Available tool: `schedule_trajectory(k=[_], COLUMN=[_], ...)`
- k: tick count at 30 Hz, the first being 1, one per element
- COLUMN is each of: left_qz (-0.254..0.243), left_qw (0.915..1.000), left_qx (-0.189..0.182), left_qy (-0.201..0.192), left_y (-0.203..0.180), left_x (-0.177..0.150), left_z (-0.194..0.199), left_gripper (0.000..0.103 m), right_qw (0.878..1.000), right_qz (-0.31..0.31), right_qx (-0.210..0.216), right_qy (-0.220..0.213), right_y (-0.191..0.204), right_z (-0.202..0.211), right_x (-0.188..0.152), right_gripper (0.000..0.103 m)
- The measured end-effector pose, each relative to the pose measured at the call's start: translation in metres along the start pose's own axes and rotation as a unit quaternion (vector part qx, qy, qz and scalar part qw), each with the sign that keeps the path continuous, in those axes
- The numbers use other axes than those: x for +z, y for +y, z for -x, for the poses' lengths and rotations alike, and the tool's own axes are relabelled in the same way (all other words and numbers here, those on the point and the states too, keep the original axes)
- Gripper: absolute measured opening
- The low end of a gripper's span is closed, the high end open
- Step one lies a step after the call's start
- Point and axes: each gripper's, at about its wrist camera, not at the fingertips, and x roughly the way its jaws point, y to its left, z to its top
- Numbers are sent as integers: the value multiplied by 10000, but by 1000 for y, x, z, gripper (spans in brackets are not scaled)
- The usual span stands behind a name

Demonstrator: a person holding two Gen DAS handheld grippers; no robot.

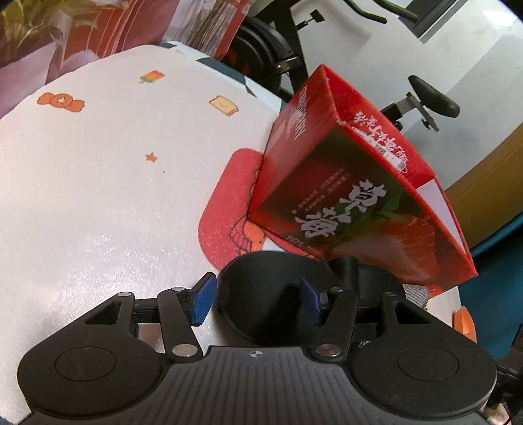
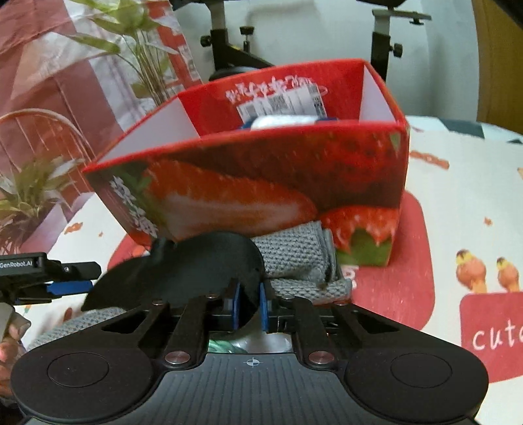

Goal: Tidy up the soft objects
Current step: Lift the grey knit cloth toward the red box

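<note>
Black soft pad (image 2: 183,261) overlapping grey knit cloth (image 2: 291,255), beside strawberry box (image 2: 261,170).

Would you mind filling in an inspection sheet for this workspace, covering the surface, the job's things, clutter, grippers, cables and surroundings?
Surface: white cartoon-print tablecloth with a red patch under the box.
Job's things: open red strawberry box with something white inside; black soft item and grey knitted cloth in front of it.
Clutter: nothing seen.
Grippers: left gripper open around the black item, only the right pad touching; right gripper shut on the black item's edge.
Cables: nothing seen.
Surroundings: potted plant, exercise machine, patterned curtain.
</note>
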Motion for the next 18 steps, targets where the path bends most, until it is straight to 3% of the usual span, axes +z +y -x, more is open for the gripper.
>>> schedule_trajectory(k=[4,8,12,18], left_qz=[192,593,877,920], left_qw=[9998,9977,9951,9946], left_qx=[-55,-270,-388,-445], left_qy=[71,159,225,171], left_y=[6,13,18,18], left_x=[0,-2,-2,-1], left_z=[-4,-9,-13,-17], left_gripper=[58,68,70,71], right_qw=[10000,9999,9998,9997], right_qz=[-40,-91,-150,-182], right_qx=[49,65,80,86], right_qy=[37,89,129,140], right_y=[-3,-6,-7,-8], right_z=[-4,-7,-9,-11], right_x=[-3,-3,-5,-4], right_gripper=[11,11,11,11])
